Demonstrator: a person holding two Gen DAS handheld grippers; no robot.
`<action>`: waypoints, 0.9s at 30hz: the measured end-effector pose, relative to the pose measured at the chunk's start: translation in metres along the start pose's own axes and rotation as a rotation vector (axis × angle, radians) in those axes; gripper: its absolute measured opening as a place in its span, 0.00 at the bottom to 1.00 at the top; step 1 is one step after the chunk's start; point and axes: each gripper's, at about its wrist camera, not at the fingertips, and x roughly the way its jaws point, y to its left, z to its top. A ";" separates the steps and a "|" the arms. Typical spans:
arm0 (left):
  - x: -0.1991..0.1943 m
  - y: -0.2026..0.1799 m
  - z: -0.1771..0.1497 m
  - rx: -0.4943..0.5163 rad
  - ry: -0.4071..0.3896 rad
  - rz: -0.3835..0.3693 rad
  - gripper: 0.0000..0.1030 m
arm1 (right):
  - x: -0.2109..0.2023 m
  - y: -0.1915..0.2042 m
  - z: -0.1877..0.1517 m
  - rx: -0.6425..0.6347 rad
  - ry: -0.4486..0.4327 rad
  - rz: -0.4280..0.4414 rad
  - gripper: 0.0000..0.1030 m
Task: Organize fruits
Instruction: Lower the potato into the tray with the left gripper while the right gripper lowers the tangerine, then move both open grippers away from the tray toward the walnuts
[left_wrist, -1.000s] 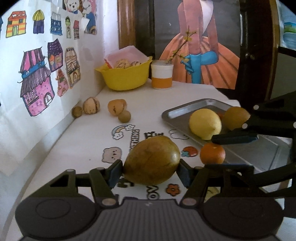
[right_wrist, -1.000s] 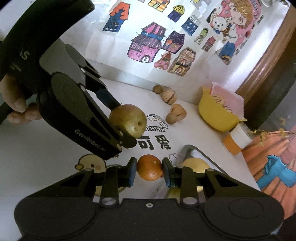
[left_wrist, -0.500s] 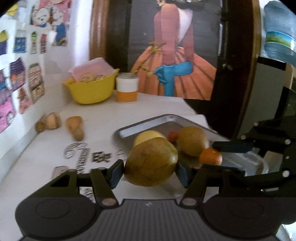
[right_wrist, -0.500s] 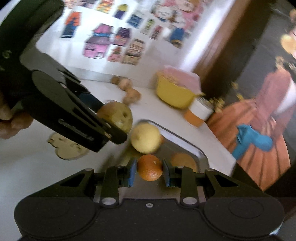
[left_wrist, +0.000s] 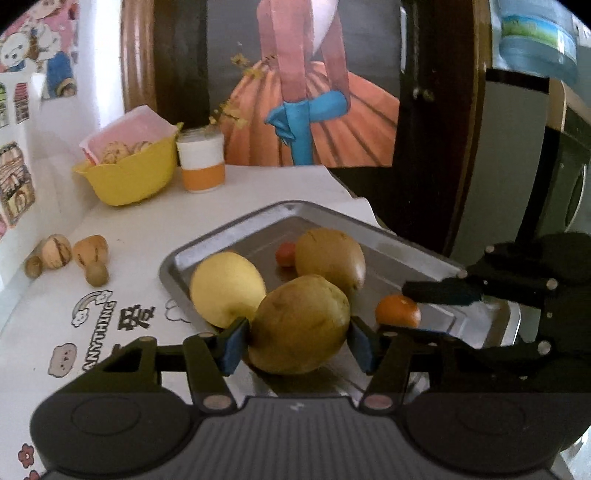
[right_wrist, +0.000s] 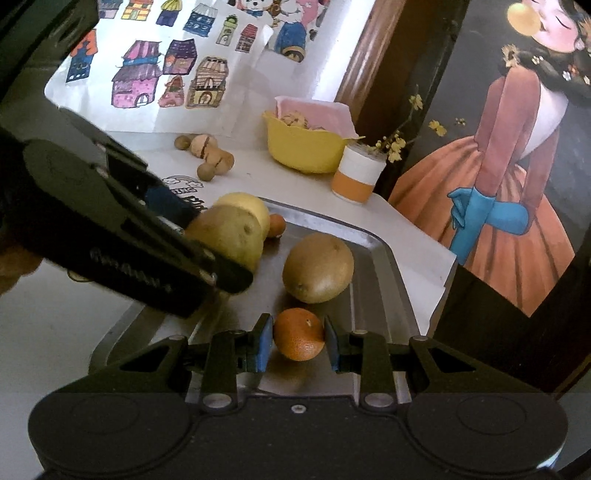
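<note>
brown fruit (left_wrist: 299, 325) clamped in left gripper (left_wrist: 297, 341) fingers above tray (left_wrist: 402, 245) | orange (right_wrist: 299, 334) clamped in right gripper (right_wrist: 295, 343) fingers over tray | lemon (left_wrist: 227, 288), second brown fruit (left_wrist: 330, 258) lie in tray on surface (left_wrist: 122, 229)

I work in a home: children's house drawings (right_wrist: 162, 70) upper left, framed painting (right_wrist: 509, 177) at right, water bottle (left_wrist: 535, 40) upper right.

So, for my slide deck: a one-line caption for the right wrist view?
Right gripper holds an orange over the metal tray while the left gripper brings a brown fruit.
</note>
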 end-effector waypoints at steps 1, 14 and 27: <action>0.001 -0.002 0.000 0.014 -0.004 0.009 0.60 | 0.000 -0.001 -0.001 0.007 -0.001 0.001 0.31; -0.006 0.000 0.001 -0.040 0.029 -0.037 0.75 | -0.008 -0.009 -0.004 0.064 -0.009 -0.026 0.56; -0.050 0.017 -0.005 -0.160 -0.060 -0.052 0.98 | -0.061 -0.018 -0.011 0.172 -0.016 -0.088 0.86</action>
